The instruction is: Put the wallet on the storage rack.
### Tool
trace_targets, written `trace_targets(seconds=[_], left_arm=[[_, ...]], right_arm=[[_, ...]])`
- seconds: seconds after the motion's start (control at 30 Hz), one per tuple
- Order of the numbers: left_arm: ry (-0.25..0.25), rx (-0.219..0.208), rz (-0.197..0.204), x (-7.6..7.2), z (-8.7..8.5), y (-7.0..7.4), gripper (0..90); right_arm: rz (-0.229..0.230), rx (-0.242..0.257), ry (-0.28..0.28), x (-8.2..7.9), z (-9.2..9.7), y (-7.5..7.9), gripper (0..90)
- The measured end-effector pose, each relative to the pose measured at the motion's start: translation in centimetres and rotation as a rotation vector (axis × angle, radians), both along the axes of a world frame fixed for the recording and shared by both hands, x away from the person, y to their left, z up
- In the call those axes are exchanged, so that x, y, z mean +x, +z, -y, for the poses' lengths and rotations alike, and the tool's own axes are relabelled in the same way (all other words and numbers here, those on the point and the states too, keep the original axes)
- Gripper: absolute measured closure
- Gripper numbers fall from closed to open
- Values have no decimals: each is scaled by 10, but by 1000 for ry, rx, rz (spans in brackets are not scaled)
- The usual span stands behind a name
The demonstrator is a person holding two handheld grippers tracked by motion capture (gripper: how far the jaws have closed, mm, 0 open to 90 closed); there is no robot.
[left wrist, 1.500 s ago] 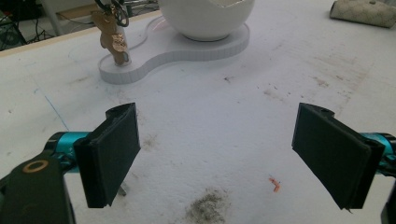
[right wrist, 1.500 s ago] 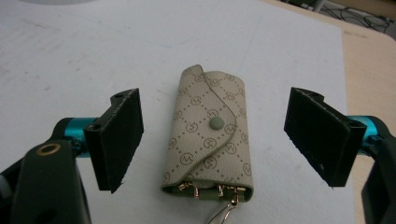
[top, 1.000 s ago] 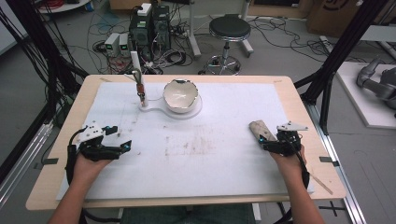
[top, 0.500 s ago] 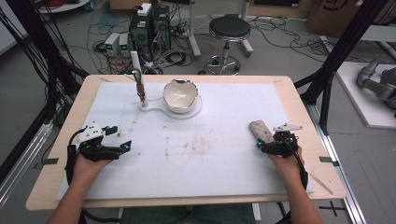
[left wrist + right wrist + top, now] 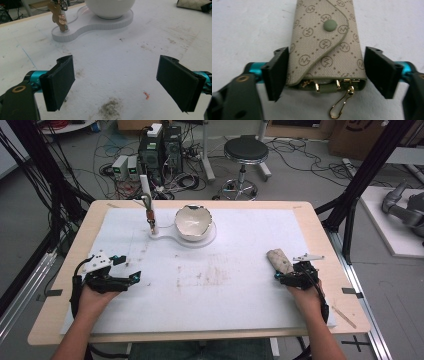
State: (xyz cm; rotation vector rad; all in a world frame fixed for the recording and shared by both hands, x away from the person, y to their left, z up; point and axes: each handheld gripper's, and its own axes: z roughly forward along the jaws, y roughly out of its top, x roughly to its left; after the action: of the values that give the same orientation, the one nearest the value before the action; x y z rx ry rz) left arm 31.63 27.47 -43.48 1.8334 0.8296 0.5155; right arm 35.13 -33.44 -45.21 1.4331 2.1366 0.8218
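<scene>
A beige patterned key pouch (image 5: 322, 42) with a green snap and a brass clip lies on the white mat at the right (image 5: 279, 260). My right gripper (image 5: 324, 72) straddles its near end, and its jaws have just been closing. The left pad sits at the pouch's edge and the right pad stands a small gap off, so the gripper is open. At the mat's left, my left gripper (image 5: 131, 279) rests wide open, with only bare mat between its pads (image 5: 117, 82).
A white bowl (image 5: 193, 221) sits on a white stand (image 5: 165, 237) at the back centre. A post (image 5: 148, 212) on the stand carries a small brown charm (image 5: 58, 15). The mat (image 5: 225, 295) has brown stains in the middle. A stool and cables lie beyond the table.
The right gripper's jaws have drawn in a little around the pouch's near end. The left hand has stayed still.
</scene>
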Motion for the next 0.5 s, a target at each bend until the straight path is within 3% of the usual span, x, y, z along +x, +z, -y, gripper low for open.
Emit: trace_targets(seconds=[0.27, 0.5], left_arm=[[-5, -1, 5, 0, 1, 1, 150], [4, -6, 9, -1, -1, 1, 150]], right_arm=[[-7, -4, -11, -1, -1, 4, 357], [6, 6, 13, -2, 1, 8, 368]])
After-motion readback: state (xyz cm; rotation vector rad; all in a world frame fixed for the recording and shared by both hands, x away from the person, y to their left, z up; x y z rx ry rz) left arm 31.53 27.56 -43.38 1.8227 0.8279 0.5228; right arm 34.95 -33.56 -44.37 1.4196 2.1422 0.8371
